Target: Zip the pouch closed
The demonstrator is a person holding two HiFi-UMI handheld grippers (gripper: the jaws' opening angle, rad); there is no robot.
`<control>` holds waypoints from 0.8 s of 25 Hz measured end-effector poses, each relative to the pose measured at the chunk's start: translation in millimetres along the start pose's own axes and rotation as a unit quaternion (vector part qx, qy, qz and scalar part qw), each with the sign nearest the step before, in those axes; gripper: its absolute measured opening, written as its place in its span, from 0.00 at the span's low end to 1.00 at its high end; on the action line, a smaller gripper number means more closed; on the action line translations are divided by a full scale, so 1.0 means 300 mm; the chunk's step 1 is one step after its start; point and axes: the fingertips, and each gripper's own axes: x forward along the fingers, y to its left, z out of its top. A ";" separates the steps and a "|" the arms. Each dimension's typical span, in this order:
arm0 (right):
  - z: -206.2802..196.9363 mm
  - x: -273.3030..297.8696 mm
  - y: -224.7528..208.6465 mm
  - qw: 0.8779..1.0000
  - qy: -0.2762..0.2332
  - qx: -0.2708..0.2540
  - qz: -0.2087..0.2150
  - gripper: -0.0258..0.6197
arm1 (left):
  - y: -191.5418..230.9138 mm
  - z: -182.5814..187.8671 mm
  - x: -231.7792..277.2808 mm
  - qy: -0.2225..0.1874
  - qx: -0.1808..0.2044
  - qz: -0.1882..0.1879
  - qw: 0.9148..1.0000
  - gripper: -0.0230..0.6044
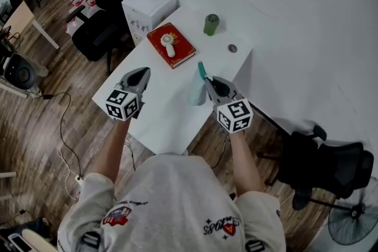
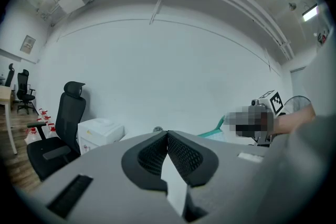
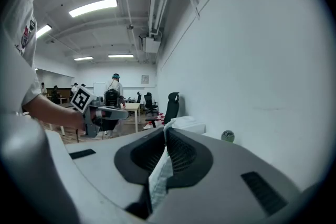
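Pouch (image 1: 196, 91) hangs upright over the table (image 1: 168, 112), teal end (image 1: 202, 71) up, clamped in your right gripper (image 1: 208, 81) jaws; left gripper (image 1: 143, 72), jaws together and empty, sits well apart to its left.

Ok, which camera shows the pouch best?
The head view: the pouch hangs in plain sight above the table, pinched by the right tool. The right gripper view shows only a pale strip of it between the jaws; the left gripper view shows only a teal edge.
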 end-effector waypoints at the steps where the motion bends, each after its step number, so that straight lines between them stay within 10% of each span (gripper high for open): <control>1: 0.023 -0.006 -0.018 1.000 -0.015 -0.002 -0.016 0.07 | -0.002 0.005 -0.002 -0.003 -0.001 -0.002 1.000 0.04; 20: 0.064 -0.077 -0.107 0.995 -0.053 0.013 -0.078 0.06 | 0.008 0.013 -0.028 -0.013 -0.001 -0.002 1.000 0.04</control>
